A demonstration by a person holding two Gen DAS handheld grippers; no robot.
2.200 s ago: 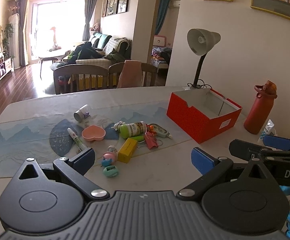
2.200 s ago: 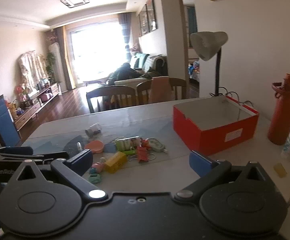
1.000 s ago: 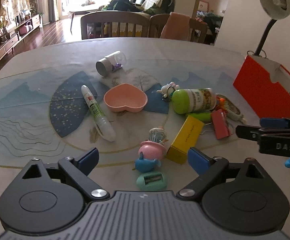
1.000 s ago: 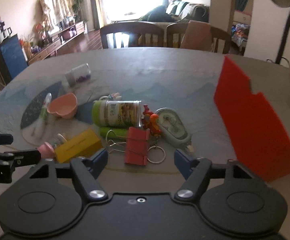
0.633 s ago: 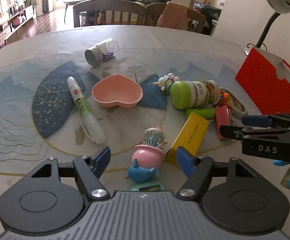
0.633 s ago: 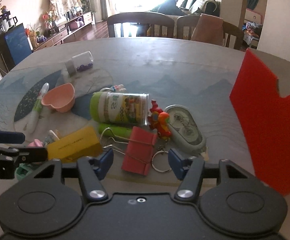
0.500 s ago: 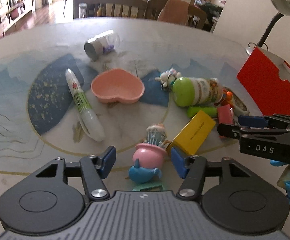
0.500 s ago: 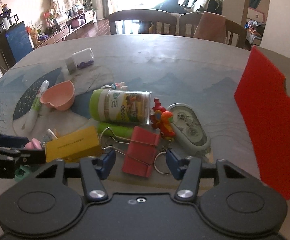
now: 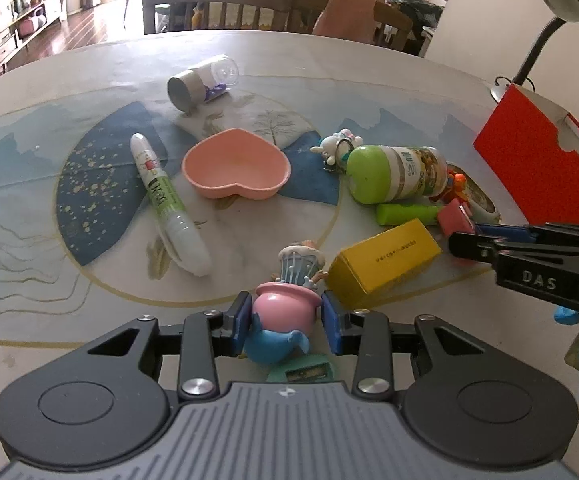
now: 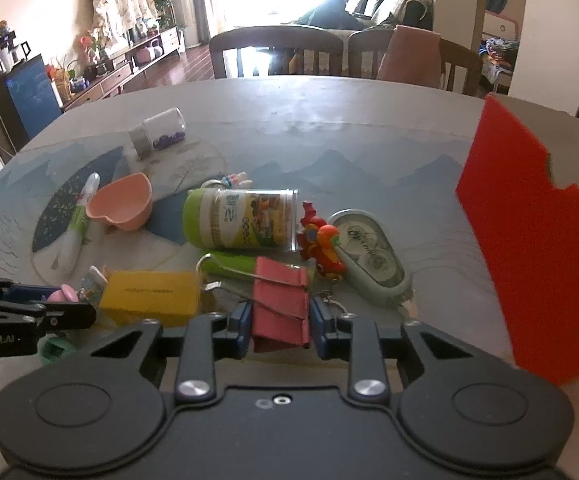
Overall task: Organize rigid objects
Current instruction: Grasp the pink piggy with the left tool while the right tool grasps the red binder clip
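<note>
My left gripper (image 9: 287, 322) is low over the table, its jaws closing, with both blue pads against a pink-and-blue toy figure (image 9: 285, 306). A mint sharpener (image 9: 301, 374) lies just below that toy. My right gripper (image 10: 280, 326) is closing too, its pads on either side of a red binder clip (image 10: 281, 296) and touching it. A yellow box (image 9: 385, 256) lies between the two grippers. The red cardboard box (image 10: 529, 232) stands open at the right. In the left wrist view the right gripper's fingers (image 9: 469, 242) reach in from the right.
On the mat lie a green-lidded jar (image 9: 393, 180), a pink heart bowl (image 9: 235, 168), a glue pen (image 9: 165, 200), a small clear jar (image 9: 201, 84), a green marker (image 9: 405, 213), a parrot keychain (image 10: 321, 246) and an oval grey case (image 10: 373, 256). Chairs (image 10: 277, 52) line the far edge.
Both grippers came down and forward over the clutter and narrowed their jaws. The left pads now meet the pink toy and the right pads meet the red clip.
</note>
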